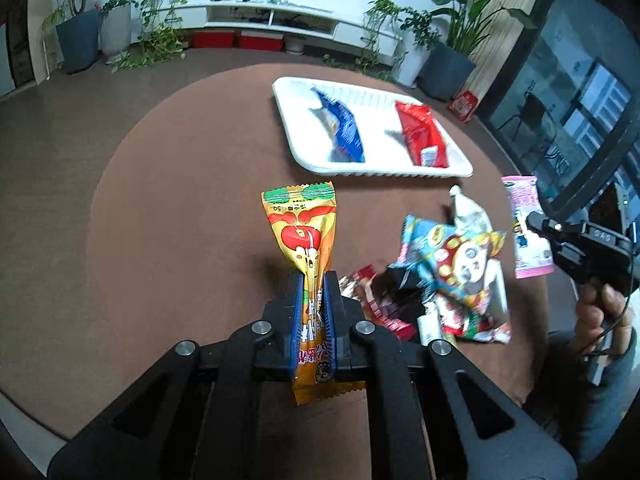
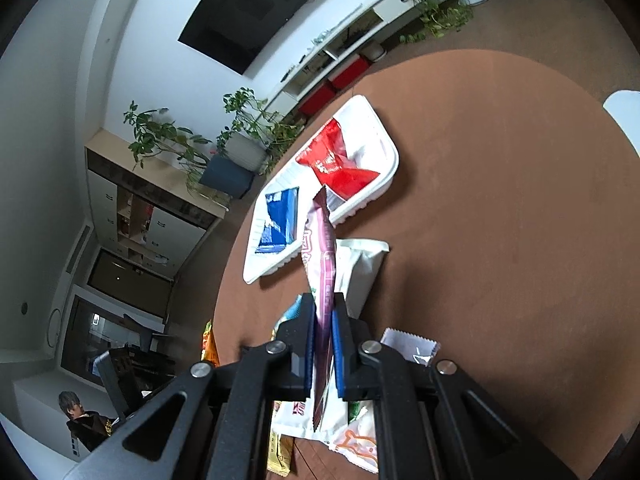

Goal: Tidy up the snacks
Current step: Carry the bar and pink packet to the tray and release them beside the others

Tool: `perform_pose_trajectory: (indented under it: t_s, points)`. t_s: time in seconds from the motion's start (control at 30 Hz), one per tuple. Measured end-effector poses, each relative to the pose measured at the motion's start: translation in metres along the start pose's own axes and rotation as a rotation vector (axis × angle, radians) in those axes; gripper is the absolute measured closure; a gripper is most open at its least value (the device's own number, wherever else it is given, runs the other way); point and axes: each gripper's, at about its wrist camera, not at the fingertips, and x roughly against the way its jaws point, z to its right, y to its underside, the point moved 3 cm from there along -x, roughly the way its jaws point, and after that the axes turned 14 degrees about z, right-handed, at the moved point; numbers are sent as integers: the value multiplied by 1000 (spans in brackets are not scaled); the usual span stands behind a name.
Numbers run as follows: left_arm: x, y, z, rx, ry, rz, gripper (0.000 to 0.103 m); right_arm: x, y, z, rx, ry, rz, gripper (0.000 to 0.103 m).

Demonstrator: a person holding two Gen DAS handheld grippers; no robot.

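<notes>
My left gripper (image 1: 313, 280) is shut on an orange snack packet (image 1: 304, 236) with a red apple print, held up above the round brown table (image 1: 180, 220). My right gripper (image 2: 323, 300) is shut on a pink snack packet (image 2: 322, 256), seen edge-on; in the left wrist view that pink packet (image 1: 526, 216) hangs at the right from the right gripper (image 1: 534, 222). A white tray (image 1: 304, 160) at the far side holds a blue packet (image 1: 342, 128) and a red packet (image 1: 420, 132). The tray (image 2: 390, 168), blue packet (image 2: 280, 220) and red packet (image 2: 336, 164) also show in the right wrist view.
A pile of loose snack packets (image 1: 452, 276) lies on the table right of my left gripper. A white pouch (image 2: 360, 268) lies just beyond my right gripper. A hand (image 1: 600, 312) grips the right tool. Potted plants (image 1: 452, 40) and a low white shelf (image 1: 276, 20) stand beyond the table.
</notes>
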Motion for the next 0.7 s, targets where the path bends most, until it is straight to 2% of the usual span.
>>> perform_pose_trajectory:
  t_s: [0.2, 0.43, 0.53, 0.7]
  points:
    - [0, -30, 21, -2, 58, 48, 95, 10, -11, -22, 86, 12, 56, 94]
    - [-14, -90, 50, -60, 126, 109, 95, 13, -52, -64, 182, -2, 112, 94]
    - [-32, -119, 56, -55, 154, 109, 95, 2, -72, -84, 225, -12, 119, 94]
    - [-70, -154, 66, -63, 168, 94, 95, -48, -93, -114, 294, -9, 54, 94]
